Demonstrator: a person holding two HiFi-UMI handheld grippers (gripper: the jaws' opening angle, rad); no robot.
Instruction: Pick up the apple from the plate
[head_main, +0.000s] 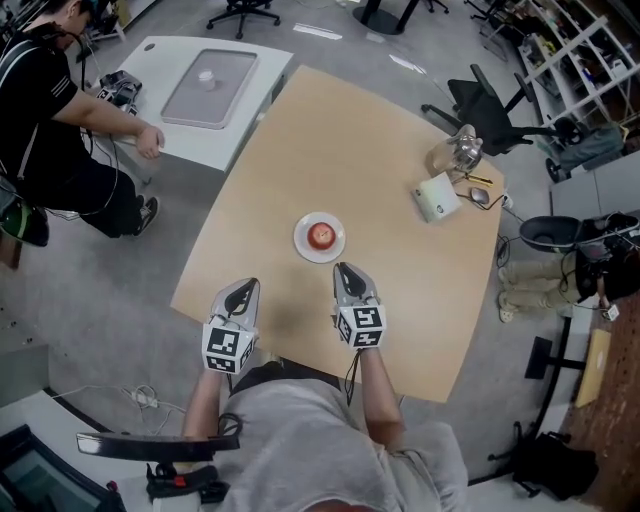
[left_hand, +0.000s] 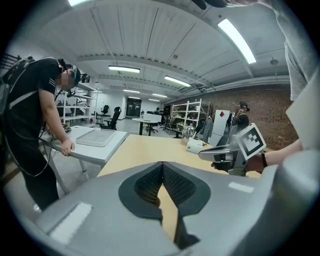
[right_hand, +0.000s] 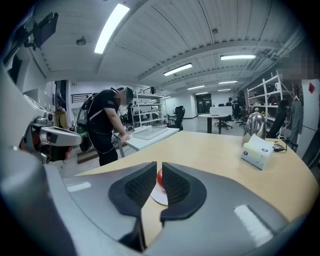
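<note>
1. The right hand-held gripper (right_hand: 156, 165) had its jaws drawn in to a narrow slit with nothing in it. It pointed at the apple (head_main: 321, 235) from just short of the plate (head_main: 300, 243). Jaws that narrow could not pass round the fruit. If pushed on as they were, the tips would likely butt the apple and roll it off.
2. The left hand-held gripper (head_main: 250, 285) was closed tip to tip and empty. It hung over bare counter (head_main: 330, 140) beside the right one, a little further back from the plate. It looked idle, and a stray swing inward could knock the plate's near edge.
3. The apple sat at the middle of the small white plate, upright as far as the head view allowed; its stem was too small to make out. A round, smooth fruit could squirt from a pinch set off-centre or too high.
4. The plate lay loose on the smooth counter with nothing to brace it. A low approach could catch its rim, slide it away or tip it, and the apple would go with it.
5. The tissue box (head_main: 436, 196) and the glass jug (head_main: 455, 152) stood well apart to the right, and a person (head_main: 60, 130) worked at another table. None of these seemed at risk.
</note>
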